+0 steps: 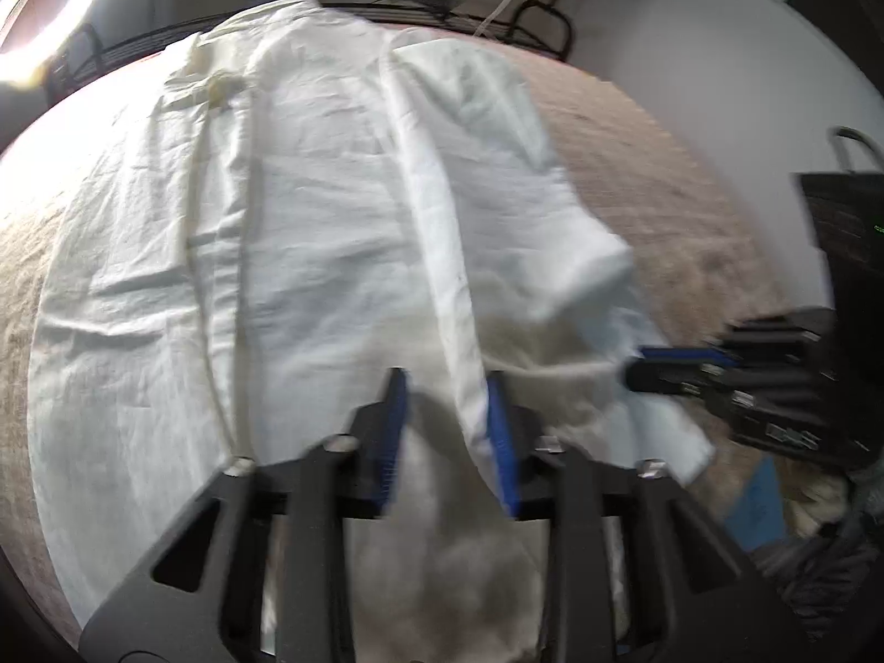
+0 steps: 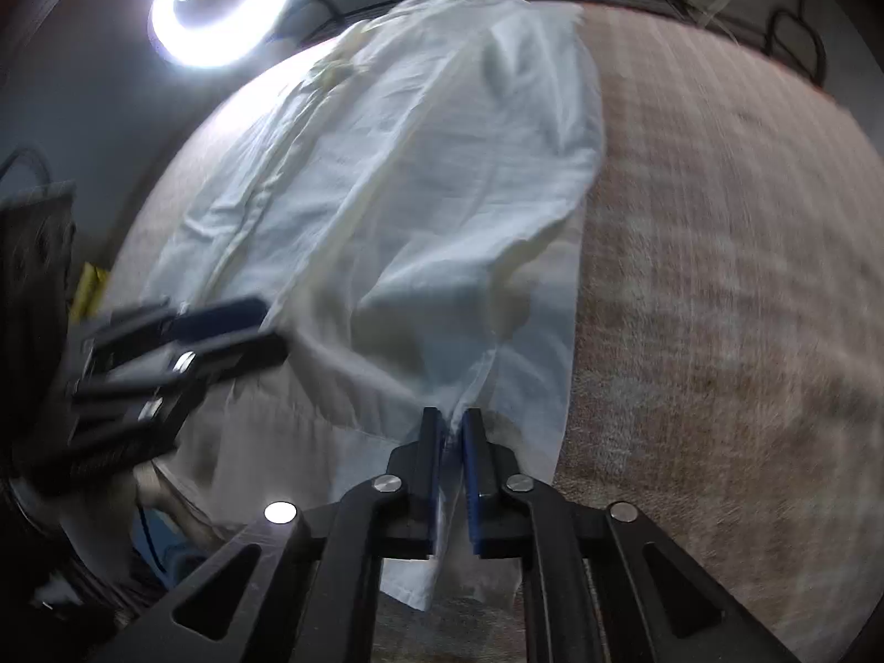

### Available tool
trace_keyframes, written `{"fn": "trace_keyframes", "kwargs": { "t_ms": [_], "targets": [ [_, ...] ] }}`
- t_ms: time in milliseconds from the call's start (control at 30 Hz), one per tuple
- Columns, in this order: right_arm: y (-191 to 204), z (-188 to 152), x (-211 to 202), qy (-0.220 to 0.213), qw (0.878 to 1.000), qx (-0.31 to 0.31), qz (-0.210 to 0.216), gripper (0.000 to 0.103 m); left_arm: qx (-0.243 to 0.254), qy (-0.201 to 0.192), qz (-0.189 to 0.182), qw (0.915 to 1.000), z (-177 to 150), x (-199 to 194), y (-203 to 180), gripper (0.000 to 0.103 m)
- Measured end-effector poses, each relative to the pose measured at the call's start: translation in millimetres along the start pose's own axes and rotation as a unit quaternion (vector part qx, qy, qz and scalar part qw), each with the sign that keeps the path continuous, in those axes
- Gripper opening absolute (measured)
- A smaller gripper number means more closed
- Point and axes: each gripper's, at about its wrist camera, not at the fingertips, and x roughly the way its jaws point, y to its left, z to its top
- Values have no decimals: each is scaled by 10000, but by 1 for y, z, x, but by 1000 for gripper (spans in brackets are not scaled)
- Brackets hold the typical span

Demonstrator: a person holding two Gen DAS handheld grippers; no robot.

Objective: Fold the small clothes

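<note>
White shirt (image 1: pixel 309 221) lay stretched out on the brown carpeted counter (image 1: pixel 663 177), its long axis running away from the tools toward the far edge, collar end farthest off near the ring lamp (image 2: pixel 221 11). One side had been folded inward, leaving a long crease down the length. The right tool (image 2: pixel 452 425) was pressed together, pinching the near hem so the cloth rose in a ridge. The left tool (image 1: pixel 447 387) hovered over the near edge with a fold between its blue pads (image 1: pixel 503 442); whether they gripped it I could not tell.
</note>
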Motion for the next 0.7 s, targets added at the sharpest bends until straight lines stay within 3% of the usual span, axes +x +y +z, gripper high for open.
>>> {"fn": "trace_keyframes", "kwargs": {
  "t_ms": [100, 200, 300, 400, 433, 533, 600, 700],
  "targets": [
    [5, -4, -16, -211, 9997, -94, 62, 1, -308, -100, 23, 9995, -2, -3, 12, 13],
    [1, -12, -32, -432, 9990, -67, 62, 1, -305, -108, 78, 9994, -9, -2, 17, 13],
    [-8, -24, -23, -198, 9996, 32, -207, 1, -286, -140, 87, 9995, -13, -7, 19, 13],
    [-13, -27, -17, -101, 9996, 246, 28, 6, -317, -273, 69, 9991, -17, -21, 19, 13],
    [-18, -26, -20, -82, 9987, 397, 307, 10, -330, -334, 46, 9989, -17, -26, 19, 13],
    [-26, -34, -42, -386, 9954, 579, 659, 31, -470, -422, -357, 9974, -20, -45, 14, 13],
    [-28, -33, -52, -527, 9936, 609, 796, 31, -528, -391, -780, 9948, -23, -55, 4, 16],
    [-27, -31, -54, -561, 9946, 557, 667, 31, -302, -492, -989, 9934, -21, -66, -20, 21]
  ]
}}
